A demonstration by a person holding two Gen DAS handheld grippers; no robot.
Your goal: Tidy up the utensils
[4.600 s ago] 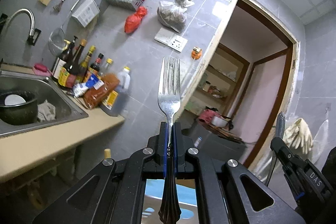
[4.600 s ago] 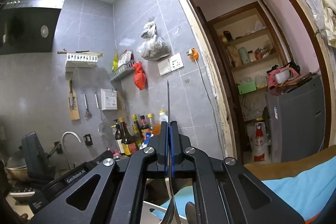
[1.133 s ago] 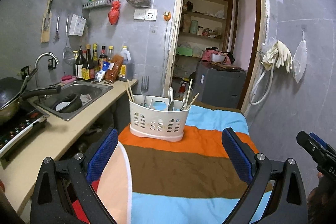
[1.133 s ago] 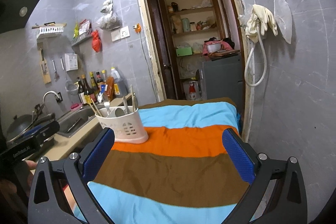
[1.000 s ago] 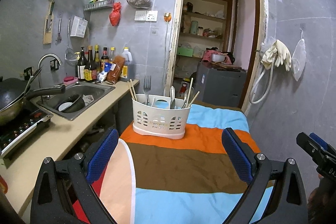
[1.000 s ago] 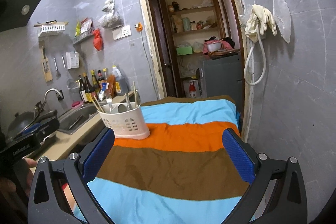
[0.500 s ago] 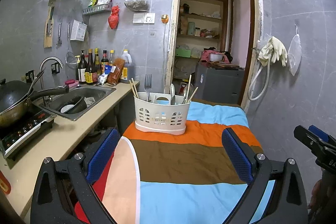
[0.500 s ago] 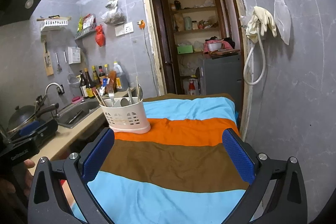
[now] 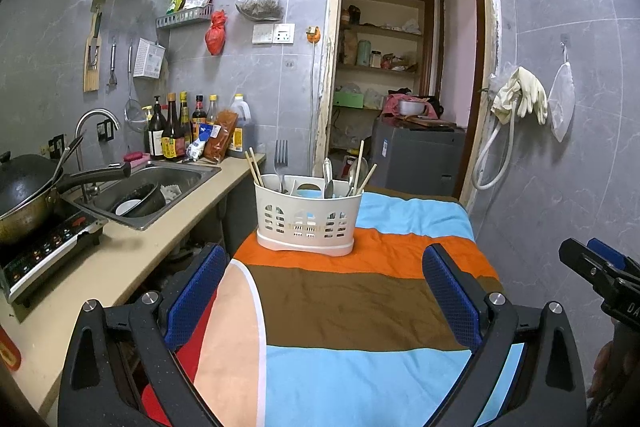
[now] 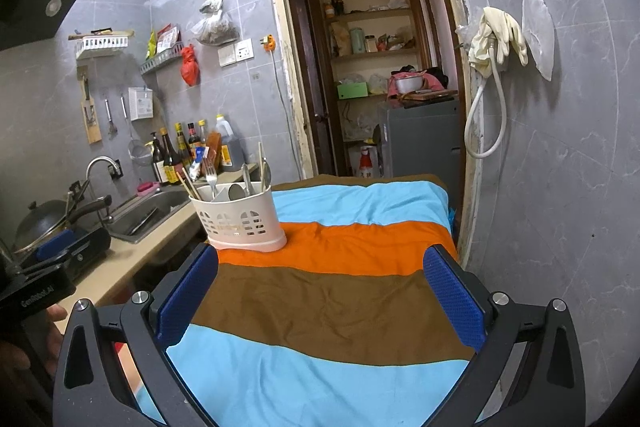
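While both grippers hang empty over the striped cloth, readings as follows.
Left gripper [image 9: 324, 295]: jaws wide apart, nothing between them.
Right gripper [image 10: 320, 295]: jaws wide apart, nothing between them.
Utensil caddy [image 9: 307, 221]: white, slotted, upright on the orange stripe; straight ahead of the left jaws, ahead and to the left of the right jaws.
Fork [image 9: 281, 157]: tines up, in the caddy's left part.
Chopsticks [image 9: 254, 167]: leaning out at the caddy's left end; more at its right end.
Striped cloth [image 10: 340, 311]: covers the surface under both jaws.
Sink [image 9: 160, 187]: well left of the left jaws.
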